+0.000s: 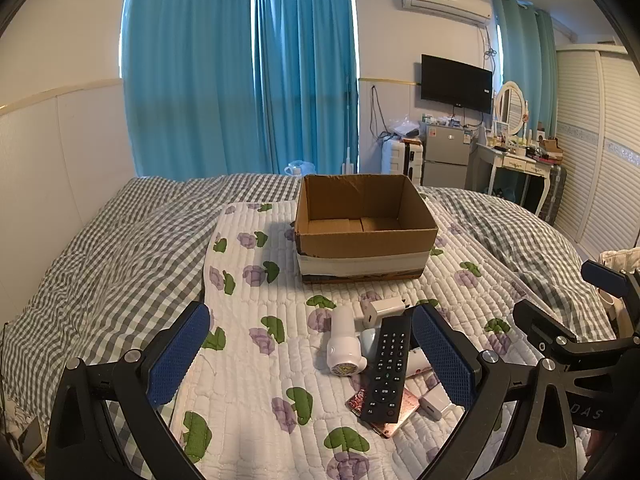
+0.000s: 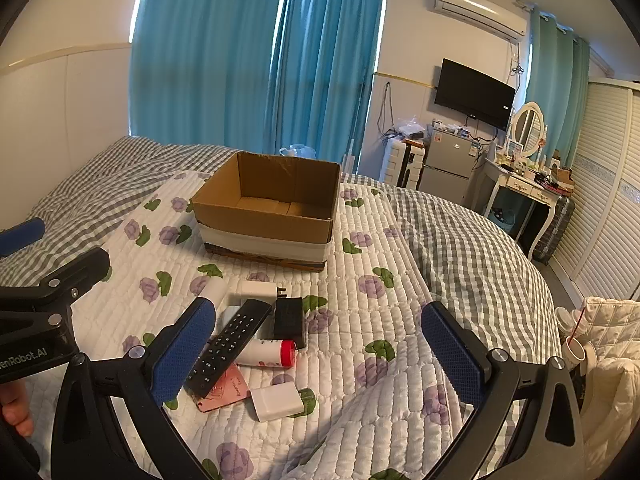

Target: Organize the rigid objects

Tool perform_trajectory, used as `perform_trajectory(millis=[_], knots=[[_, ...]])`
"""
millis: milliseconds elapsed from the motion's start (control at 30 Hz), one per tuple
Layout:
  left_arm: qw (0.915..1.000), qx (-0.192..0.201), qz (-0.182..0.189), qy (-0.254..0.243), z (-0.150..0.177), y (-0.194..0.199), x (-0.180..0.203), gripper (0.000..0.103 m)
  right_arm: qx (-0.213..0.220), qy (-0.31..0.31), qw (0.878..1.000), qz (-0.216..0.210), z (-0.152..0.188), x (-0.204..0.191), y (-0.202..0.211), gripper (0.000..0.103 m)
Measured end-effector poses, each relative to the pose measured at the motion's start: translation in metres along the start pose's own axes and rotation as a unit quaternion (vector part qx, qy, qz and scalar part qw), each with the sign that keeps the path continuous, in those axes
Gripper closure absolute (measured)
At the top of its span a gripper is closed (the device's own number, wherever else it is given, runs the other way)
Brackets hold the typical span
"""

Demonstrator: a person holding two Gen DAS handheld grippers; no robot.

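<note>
- The left tongs (image 1: pixel 310 354) are hanging wide open over the bed (image 1: pixel 120 248), gripping nothing; the right tongs (image 2: pixel 318 346) are gaping likewise, also empty.
- The black remote (image 1: pixel 387 374) is lying in the pile of small items on the quilt, just inside the left tongs' right finger, its long axis running away toward the cardboard box (image 1: pixel 362 226).
- The left tongs are looking nearer to it; in the right view it is sitting by the left finger.
- It is slim, button-faced, resting partly on a pink card (image 2: pixel 224 394).
- The box is standing open beyond the pile, holding nothing I can see.
</note>
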State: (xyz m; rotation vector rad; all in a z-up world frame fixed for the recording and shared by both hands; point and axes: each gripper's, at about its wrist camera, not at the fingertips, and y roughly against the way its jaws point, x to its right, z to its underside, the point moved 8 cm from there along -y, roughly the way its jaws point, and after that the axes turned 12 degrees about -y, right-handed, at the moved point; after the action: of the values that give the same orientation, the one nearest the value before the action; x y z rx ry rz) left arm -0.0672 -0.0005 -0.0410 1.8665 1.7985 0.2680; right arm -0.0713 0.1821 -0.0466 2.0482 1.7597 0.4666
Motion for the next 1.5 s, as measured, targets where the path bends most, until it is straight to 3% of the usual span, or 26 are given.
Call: perform_trajectory(millis=[1233,1500], knots=[[0.9999,0.006,0.009,0.003,-0.013,0.009,0.008,0.000,-0.001,0.017,1.000,0.007,-0.013,0.006,0.010,0.000],[0.9990,-0.044,0.008,0.004,0.007,-0.023,0.012,0.000,-0.029,0.056,0.998,0.000,-0.010,0.009,-0.010,0.000]])
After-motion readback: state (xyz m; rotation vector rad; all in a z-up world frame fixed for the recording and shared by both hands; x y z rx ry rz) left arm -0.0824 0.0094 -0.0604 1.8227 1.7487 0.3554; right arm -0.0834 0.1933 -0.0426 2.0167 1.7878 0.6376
